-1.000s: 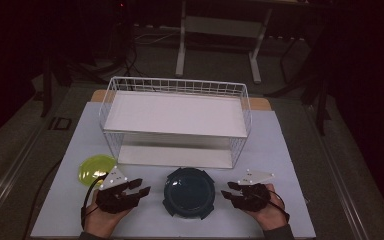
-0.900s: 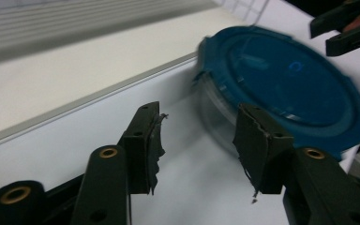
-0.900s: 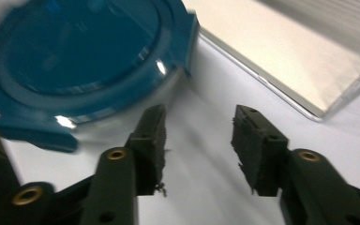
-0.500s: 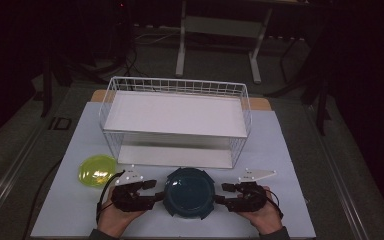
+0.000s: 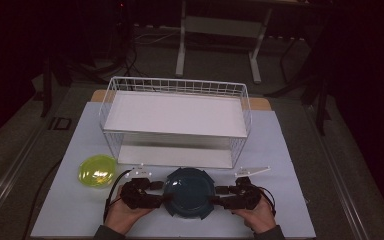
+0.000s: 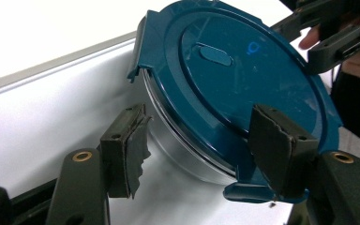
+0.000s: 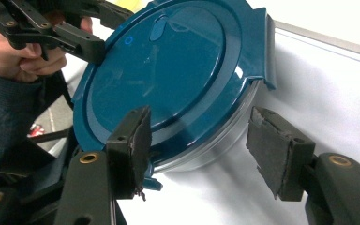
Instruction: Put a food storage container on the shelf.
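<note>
A round clear container with a dark teal clip lid (image 5: pixel 189 191) sits on the white table near its front edge. My left gripper (image 5: pixel 159 193) is at the container's left side and stands open. In the left gripper view its jaws straddle the lid's rim (image 6: pixel 234 79); one pad (image 6: pixel 126 150) is beside the clear wall and the other lies over a lid clip. My right gripper (image 5: pixel 219 197) is at the container's right side, open too. In the right gripper view one pad (image 7: pixel 133 145) overlaps the lid (image 7: pixel 168 75) and the other stands off the wall.
A white wire basket (image 5: pixel 175 85) with a white shelf board stands behind the container, mid-table. A yellow-green round dish (image 5: pixel 98 170) lies to the left of my left gripper. The table's front edge is just behind the person's hands.
Both grippers have moved inward from the sides and now bracket the container's rim. The container and the yellow dish have not moved.
</note>
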Motion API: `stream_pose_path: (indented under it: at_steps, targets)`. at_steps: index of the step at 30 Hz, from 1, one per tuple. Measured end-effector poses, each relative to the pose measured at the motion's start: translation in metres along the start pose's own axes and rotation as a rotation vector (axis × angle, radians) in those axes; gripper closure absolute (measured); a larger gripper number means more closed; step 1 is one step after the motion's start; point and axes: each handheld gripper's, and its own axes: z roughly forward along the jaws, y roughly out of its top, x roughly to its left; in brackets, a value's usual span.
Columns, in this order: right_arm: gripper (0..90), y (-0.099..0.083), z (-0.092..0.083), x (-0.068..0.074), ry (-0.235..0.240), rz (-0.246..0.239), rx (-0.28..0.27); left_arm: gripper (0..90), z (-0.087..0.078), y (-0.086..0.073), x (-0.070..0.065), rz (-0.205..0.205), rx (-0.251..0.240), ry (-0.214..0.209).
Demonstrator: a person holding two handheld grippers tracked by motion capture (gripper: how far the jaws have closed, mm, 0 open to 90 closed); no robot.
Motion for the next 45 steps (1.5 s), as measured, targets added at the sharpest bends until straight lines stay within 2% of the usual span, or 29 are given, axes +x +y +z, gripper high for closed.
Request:
stream_pose_path:
  at_steps: [2,4,6,9,12,16,17,20,25,28,31,36,40,41,43,44,45]
  targets:
    - [40.2,0.000,0.004,-0.002,0.017,0.022,0.010,40.2,0.000,0.001,0.003,-0.022,0.015,-0.032]
    - [40.2,0.000,0.005,-0.003,0.026,0.033,0.013,41.2,0.000,0.001,0.003,-0.022,0.015,-0.032]
    - [40.7,0.000,0.008,-0.005,0.047,0.047,0.016,43.2,0.001,0.002,0.005,-0.037,0.025,-0.058]
    - [41.5,0.000,0.008,-0.006,0.060,0.059,0.016,44.2,0.001,0.002,0.006,-0.045,0.026,-0.061]
    - [46.0,-0.001,0.007,-0.011,0.086,0.095,0.004,48.4,0.000,0.003,0.009,-0.078,0.020,-0.070]
    - [47.7,-0.001,0.007,-0.013,0.095,0.115,0.001,53.7,0.000,0.004,0.011,-0.092,0.014,-0.069]
    - [49.3,-0.001,0.006,-0.013,0.096,0.128,0.002,55.8,0.000,0.005,0.012,-0.119,0.010,-0.064]
    - [51.5,-0.002,0.006,-0.014,0.101,0.154,-0.003,59.0,-0.001,0.006,0.012,-0.136,0.006,-0.055]
    - [56.5,-0.003,0.005,-0.012,0.102,0.186,-0.044,68.4,-0.006,0.009,0.010,-0.108,0.010,-0.014]
    - [59.3,0.000,0.003,-0.007,0.092,0.178,-0.055,71.9,-0.009,0.012,0.006,-0.094,0.014,0.021]
    - [60.2,0.002,0.002,-0.003,0.077,0.156,-0.061,74.2,-0.011,0.010,0.005,-0.101,-0.001,0.030]
    - [62.0,0.002,0.001,0.000,0.076,0.123,-0.077,76.6,-0.017,0.001,0.012,-0.138,-0.065,-0.041]
    - [62.1,0.002,0.001,0.003,0.070,0.097,-0.085,76.2,-0.018,-0.002,0.013,-0.147,-0.079,-0.053]
    - [62.1,0.002,0.001,0.003,0.070,0.097,-0.085,76.2,-0.019,-0.005,0.013,-0.145,-0.091,-0.067]
    - [62.7,0.001,0.001,0.004,0.072,0.081,-0.100,72.2,-0.021,-0.007,0.013,-0.140,-0.098,-0.079]
    - [63.6,0.000,0.001,0.004,0.072,0.077,-0.102,67.8,-0.018,-0.008,0.013,-0.130,-0.066,-0.064]
    - [65.4,0.000,0.001,0.005,0.081,0.072,-0.108,58.0,-0.018,-0.011,0.013,-0.147,-0.077,-0.089]
